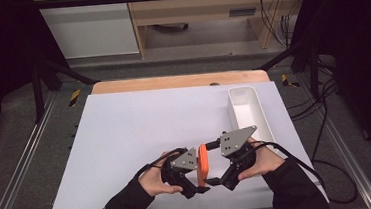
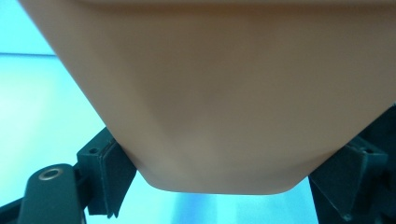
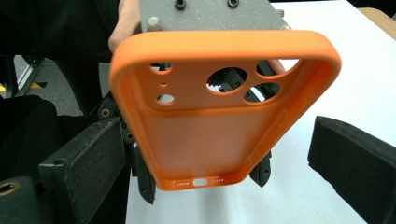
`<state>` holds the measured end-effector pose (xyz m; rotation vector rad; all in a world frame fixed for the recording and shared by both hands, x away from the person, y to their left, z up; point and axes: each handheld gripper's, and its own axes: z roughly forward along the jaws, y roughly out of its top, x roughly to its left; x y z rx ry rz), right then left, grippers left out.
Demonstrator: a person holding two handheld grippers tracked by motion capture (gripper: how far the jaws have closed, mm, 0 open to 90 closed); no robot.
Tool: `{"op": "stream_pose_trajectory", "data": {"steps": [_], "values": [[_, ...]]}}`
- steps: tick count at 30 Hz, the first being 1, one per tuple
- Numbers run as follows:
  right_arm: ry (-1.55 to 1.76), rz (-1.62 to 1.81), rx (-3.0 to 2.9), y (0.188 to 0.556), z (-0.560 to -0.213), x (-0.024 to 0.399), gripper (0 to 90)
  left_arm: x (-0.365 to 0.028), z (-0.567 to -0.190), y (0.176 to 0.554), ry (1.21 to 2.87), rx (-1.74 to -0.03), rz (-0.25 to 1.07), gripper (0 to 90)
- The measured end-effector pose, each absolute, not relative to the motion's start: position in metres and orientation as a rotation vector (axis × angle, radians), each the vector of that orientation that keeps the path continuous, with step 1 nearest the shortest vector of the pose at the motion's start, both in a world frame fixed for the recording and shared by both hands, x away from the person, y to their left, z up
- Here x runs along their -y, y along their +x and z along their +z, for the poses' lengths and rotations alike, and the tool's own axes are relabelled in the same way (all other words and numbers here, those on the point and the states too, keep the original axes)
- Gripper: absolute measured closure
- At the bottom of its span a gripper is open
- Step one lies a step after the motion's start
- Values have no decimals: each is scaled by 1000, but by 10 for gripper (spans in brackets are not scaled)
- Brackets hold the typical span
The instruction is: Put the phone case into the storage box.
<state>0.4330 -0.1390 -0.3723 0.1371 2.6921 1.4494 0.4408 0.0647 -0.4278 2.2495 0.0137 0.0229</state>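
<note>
Phone case (image 1: 203, 164) on edge btwn both grippers, long axis running away from the person. Left gripper (image 1: 196, 184) clamps its sides; right gripper (image 1: 214, 181) jaws unclenched, straddling case, equally near.

The orange phone case (image 3: 219, 126) looks like soft matt silicone or rubbery plastic, its inside finely grained. Beside the case, each claw pad (image 3: 88, 163) is rough black foam (dull, slightly pitted). Under the case, the desk (image 1: 140, 133) is smooth matt white; the bin (image 1: 247, 112) is glossy white plastic.
</note>
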Motion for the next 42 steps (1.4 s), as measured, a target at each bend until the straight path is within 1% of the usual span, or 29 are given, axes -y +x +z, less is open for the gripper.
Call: {"op": "stream_pose_trajectory", "data": {"steps": [20, 38, 42], "values": [[58, 1495, -2718, 433, -377, 136, 147, -61, -429, 437, 2278, 30, 29, 157], [57, 1493, -2721, 433, -375, 136, 164, -63, -429, 437, 2279, 10, 19, 153], [59, 1480, -2728, 433, -375, 137, 164, -66, -427, 439, 2275, -8, 17, 127]]}}
